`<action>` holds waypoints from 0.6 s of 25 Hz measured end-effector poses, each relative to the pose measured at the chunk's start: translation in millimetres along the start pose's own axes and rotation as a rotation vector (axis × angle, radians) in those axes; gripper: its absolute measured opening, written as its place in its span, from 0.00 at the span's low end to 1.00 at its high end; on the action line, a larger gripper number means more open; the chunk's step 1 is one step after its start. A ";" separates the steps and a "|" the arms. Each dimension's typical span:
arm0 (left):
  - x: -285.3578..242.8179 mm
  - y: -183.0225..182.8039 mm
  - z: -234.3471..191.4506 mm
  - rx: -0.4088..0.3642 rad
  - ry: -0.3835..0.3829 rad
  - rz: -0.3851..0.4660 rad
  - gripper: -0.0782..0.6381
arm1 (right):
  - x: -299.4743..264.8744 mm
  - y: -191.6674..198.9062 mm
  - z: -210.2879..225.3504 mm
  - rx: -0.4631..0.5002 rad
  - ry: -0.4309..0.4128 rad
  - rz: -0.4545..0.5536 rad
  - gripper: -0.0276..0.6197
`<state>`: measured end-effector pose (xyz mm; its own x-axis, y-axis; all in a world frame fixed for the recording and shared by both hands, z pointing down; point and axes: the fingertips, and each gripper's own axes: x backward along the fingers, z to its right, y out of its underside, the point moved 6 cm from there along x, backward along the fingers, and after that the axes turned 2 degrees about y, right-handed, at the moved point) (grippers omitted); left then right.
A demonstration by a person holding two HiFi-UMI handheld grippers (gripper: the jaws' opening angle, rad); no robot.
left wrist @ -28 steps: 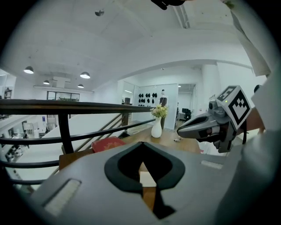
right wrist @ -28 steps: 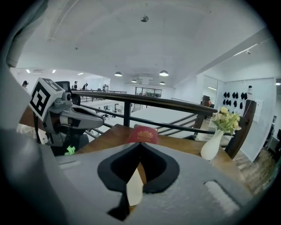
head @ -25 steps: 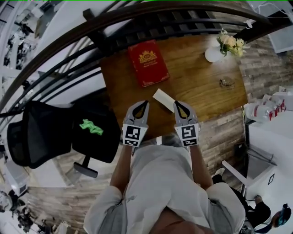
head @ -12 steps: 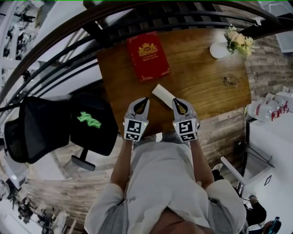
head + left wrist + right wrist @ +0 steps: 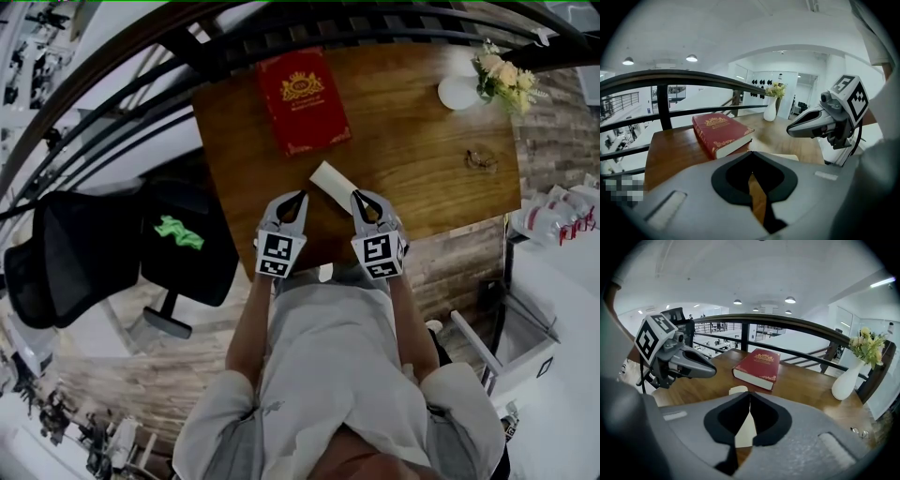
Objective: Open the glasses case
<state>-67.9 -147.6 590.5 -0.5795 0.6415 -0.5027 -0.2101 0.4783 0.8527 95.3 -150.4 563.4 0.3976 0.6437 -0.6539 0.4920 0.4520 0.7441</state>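
Glasses case near table front edge, bare wood rightward

The person wears a white short-sleeved shirt. The left gripper and right gripper are grey, black-lined inside, each bearing a white cube with black square markers.

On table: glasses case near front edge, book behind, vase far right.

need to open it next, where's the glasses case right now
In the head view the glasses case lies on the wooden table just below the red book, between the left gripper and right gripper.
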 end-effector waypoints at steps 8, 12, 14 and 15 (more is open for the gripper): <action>-16.0 10.7 2.2 0.001 0.015 -0.040 0.14 | -10.2 15.7 -1.7 0.023 -0.017 -0.032 0.06; -23.2 14.6 0.4 0.005 0.016 -0.061 0.14 | -15.0 21.5 -3.1 0.040 -0.022 -0.049 0.07; -27.4 16.8 -0.2 0.009 0.016 -0.075 0.14 | -17.9 24.5 -4.0 0.049 -0.025 -0.058 0.09; -29.3 18.0 -0.2 0.011 0.017 -0.082 0.14 | -19.3 26.0 -4.6 0.052 -0.028 -0.063 0.09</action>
<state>-54.9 -157.9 620.6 -0.5735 0.5897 -0.5686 -0.2492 0.5356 0.8069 96.8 -148.2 596.0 0.3856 0.5970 -0.7035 0.5561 0.4580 0.6935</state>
